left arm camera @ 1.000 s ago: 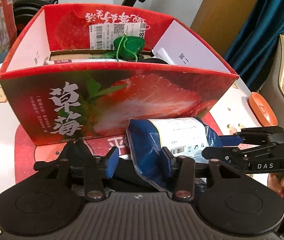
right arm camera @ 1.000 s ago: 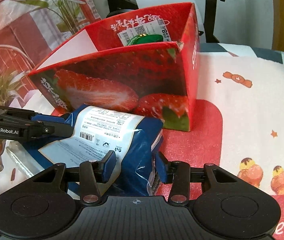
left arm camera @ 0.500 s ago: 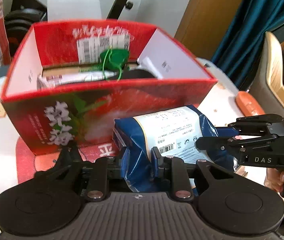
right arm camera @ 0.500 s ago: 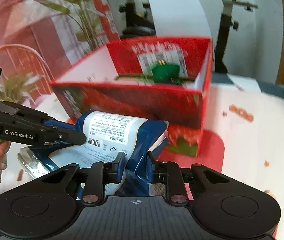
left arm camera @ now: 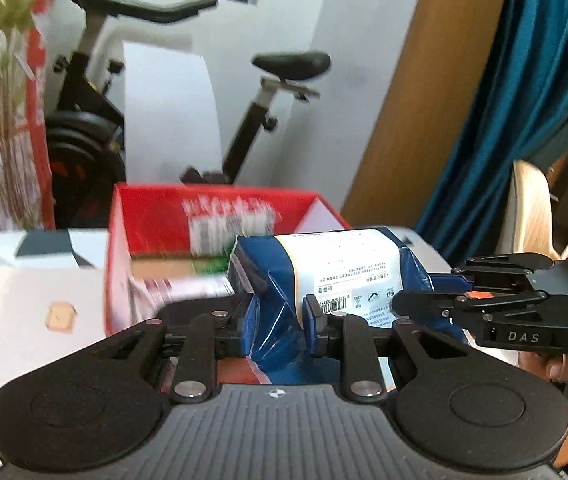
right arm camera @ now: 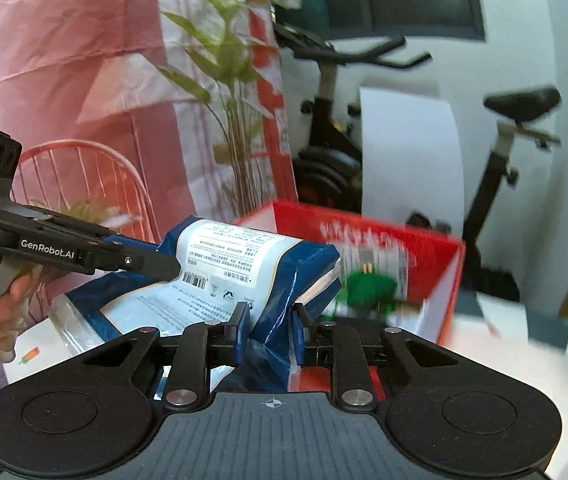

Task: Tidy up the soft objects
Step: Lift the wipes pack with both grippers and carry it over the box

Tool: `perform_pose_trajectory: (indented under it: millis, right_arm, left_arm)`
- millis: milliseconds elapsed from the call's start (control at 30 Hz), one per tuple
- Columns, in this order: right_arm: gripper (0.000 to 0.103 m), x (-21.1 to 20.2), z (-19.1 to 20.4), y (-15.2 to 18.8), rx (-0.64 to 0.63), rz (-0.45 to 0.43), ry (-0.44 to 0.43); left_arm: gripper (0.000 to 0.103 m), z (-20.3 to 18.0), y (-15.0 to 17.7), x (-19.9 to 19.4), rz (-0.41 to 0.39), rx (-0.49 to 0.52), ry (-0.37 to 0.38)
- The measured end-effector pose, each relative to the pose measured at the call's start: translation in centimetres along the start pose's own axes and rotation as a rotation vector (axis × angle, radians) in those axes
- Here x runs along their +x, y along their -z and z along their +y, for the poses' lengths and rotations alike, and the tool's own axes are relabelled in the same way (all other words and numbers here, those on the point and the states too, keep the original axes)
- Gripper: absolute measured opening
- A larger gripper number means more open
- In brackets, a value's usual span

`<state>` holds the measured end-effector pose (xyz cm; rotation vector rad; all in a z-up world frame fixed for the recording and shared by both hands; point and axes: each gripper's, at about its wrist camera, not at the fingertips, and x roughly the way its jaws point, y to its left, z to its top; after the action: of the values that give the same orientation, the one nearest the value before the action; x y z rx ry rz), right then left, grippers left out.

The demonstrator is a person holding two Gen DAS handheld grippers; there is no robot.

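A soft blue pack with a white printed label [left arm camera: 344, 256] hangs in the air, held at both ends. My left gripper [left arm camera: 276, 316] is shut on its crumpled blue left end. My right gripper [right arm camera: 271, 316] is shut on the opposite blue end of the pack [right arm camera: 236, 252]. Each gripper also shows from the side in the other's view: the right gripper [left arm camera: 424, 300] and the left gripper [right arm camera: 156, 264], each with a hand on its handle. The open red strawberry box [left arm camera: 156, 208] sits just beyond and below the pack, blurred, with a green item [right arm camera: 370, 286] inside.
An exercise bike [left arm camera: 268, 92] stands behind the box against the white wall. A leafy plant [right arm camera: 224, 80] and a pink wire chair [right arm camera: 84, 184] are at the left. A teal curtain [left arm camera: 524, 120] and a pale chair [left arm camera: 532, 208] are at the right. The white patterned tablecloth [left arm camera: 24, 320] lies under everything.
Both grippers closed on the ends of the blue pack and lifted it off the table to about the box's rim. Both views tilted up, so more of the room shows.
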<state>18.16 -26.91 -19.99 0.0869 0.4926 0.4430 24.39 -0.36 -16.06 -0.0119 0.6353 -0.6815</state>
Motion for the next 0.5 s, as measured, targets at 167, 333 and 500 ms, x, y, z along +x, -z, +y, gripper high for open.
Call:
perform_pose_trajectory:
  millis: [167,333,500]
  right_arm:
    - [0.017,1.7,0.0,-3.7,-0.056,-0.033,-0.006]
    - [0.013,5.9,-0.9,-6.2,-0.092,-0.004,0.033]
    - [0.011,10.9,-2.5,-6.9,-0.089,0.008,0.100]
  left_arm:
    - [0.026,1.5,-2.5,0.7,-0.084,-0.053,-0.053]
    - [0.026,3.1,-4.0,4.4,-0.064,-0.091,-0.105]
    - [0.025,4.4,-5.5,7.2,-0.074,-0.092,-0.156]
